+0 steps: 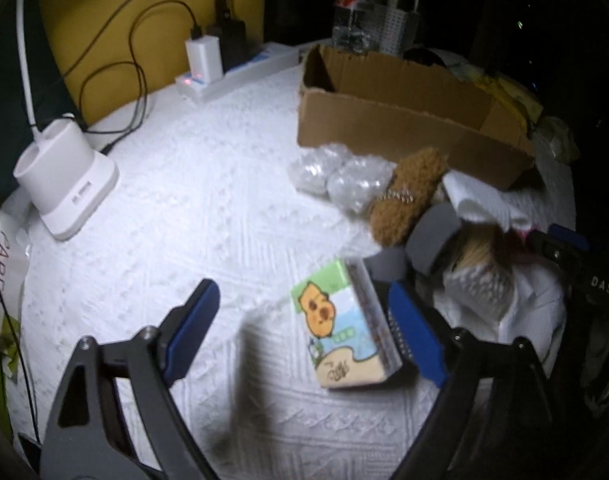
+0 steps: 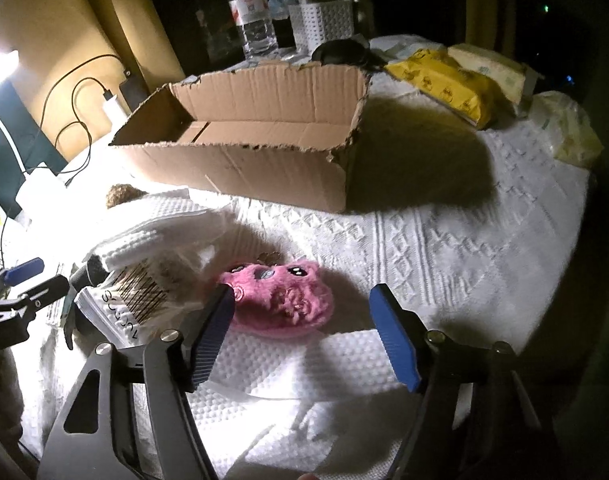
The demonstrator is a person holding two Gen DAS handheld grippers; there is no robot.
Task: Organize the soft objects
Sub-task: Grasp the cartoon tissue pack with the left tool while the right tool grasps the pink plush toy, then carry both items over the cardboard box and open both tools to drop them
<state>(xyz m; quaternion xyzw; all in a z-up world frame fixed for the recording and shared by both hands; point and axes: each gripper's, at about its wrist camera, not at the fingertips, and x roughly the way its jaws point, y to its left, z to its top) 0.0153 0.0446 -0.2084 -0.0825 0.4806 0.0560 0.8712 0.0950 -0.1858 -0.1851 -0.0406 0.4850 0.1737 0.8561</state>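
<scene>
On a white textured cloth under lamplight, the cardboard box is sitting empty while the left gripper, spread, is straddling a tissue pack and the right gripper, also spread, is flanking a pink plush toy, so all sorting is remaining.
</scene>
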